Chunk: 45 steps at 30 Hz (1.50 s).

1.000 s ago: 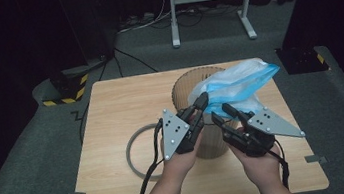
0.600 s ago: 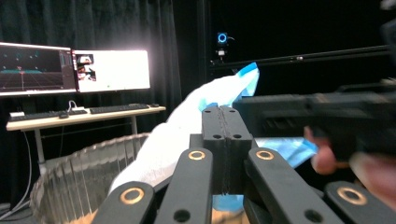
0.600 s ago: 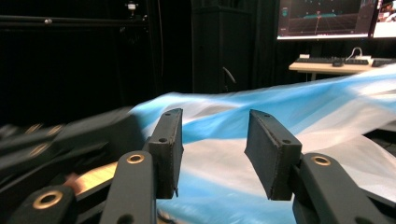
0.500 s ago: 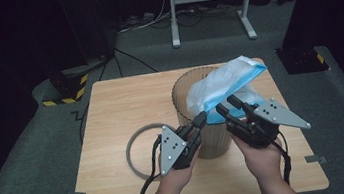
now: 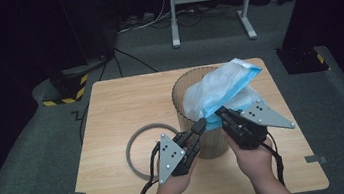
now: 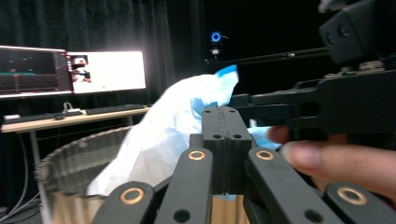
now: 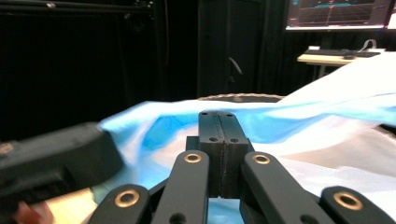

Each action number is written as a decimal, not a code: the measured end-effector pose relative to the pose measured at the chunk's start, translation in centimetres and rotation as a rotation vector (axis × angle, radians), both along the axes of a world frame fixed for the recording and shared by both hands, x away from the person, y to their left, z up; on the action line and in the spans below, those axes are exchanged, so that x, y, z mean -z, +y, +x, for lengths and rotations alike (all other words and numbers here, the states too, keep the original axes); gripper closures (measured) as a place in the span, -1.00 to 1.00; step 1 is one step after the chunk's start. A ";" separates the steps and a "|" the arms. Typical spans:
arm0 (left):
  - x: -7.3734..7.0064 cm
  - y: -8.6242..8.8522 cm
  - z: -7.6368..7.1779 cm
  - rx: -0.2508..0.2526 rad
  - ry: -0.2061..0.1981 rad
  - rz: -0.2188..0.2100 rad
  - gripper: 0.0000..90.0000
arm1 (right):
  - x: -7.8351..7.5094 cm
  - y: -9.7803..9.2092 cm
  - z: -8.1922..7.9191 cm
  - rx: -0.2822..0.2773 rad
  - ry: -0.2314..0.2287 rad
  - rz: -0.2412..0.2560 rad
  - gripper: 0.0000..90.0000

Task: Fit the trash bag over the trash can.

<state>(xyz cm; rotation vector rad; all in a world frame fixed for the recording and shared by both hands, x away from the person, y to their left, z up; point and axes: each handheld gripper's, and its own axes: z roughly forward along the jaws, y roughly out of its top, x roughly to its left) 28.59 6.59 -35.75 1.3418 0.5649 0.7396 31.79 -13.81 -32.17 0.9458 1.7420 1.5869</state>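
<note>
Here, blue-white bag [image 5: 219, 90] slanting up-right out of ribbed bin [image 5: 185, 95].

both forearms reach in from the near edge; the left gripper [image 5: 200, 124] and right gripper [image 5: 221, 112] sit close together, fingers pressed shut, tips angled inward.

A grey ring [image 5: 148, 149] lies flat on the wooden desk [image 5: 125, 103], left of the middle. Beyond the desk's far edge stands a white metal stand [image 5: 208, 2] on the grey floor, with a yellow-and-black striped block [image 5: 64, 90] off to the left. Lit monitors [image 6: 70, 70] glow on a bench behind.
</note>
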 end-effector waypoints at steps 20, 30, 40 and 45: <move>0.1 1.0 1.3 -0.034 0.028 -0.029 1.00 | 1.9 1.7 -1.8 -0.067 -0.037 -0.103 0.11; 0.6 2.3 1.1 -0.064 0.031 -0.038 1.00 | 1.9 1.5 -1.9 -0.098 -0.029 -0.089 0.74; 1.1 3.4 1.2 -0.098 0.039 -0.047 1.00 | 1.3 -0.3 -1.8 -0.002 -0.060 -0.071 1.00; 1.5 4.9 1.3 -0.130 0.055 -0.062 1.00 | 1.0 -2.7 -1.3 0.092 -0.083 -0.044 1.00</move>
